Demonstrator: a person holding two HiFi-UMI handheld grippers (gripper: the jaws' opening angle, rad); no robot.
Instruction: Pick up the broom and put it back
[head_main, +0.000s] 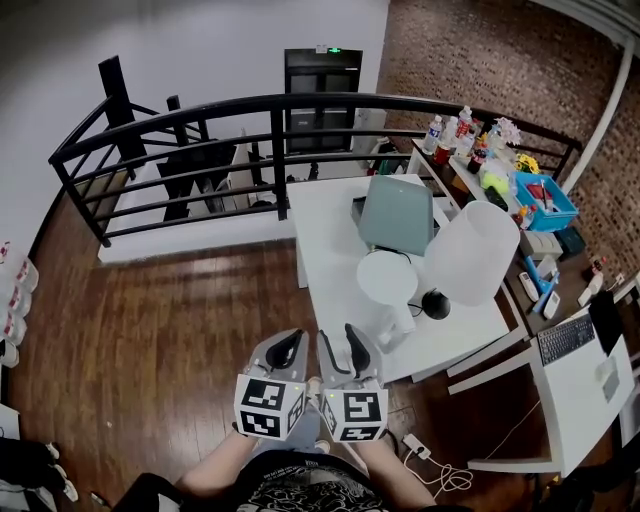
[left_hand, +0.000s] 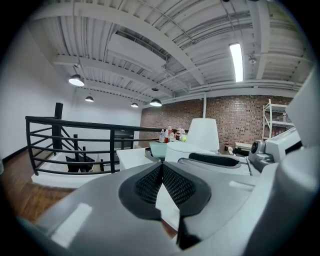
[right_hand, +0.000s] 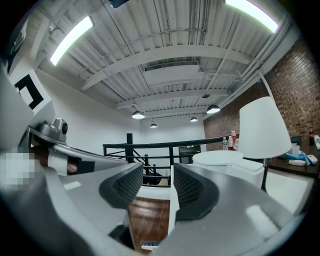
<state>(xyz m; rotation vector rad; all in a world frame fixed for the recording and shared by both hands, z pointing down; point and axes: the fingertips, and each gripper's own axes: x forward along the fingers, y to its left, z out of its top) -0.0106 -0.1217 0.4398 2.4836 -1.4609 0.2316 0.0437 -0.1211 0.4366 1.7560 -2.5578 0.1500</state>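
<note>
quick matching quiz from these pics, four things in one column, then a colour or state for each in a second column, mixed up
Things:
1. left tongs
2. right tongs
3. lampshade
4. basket on the cluttered desk

Colours and states:
A. blue
B. open, nothing between them
C. white
D. shut

Pairs: 1-D, 2-B, 3-C, 4-A
</note>
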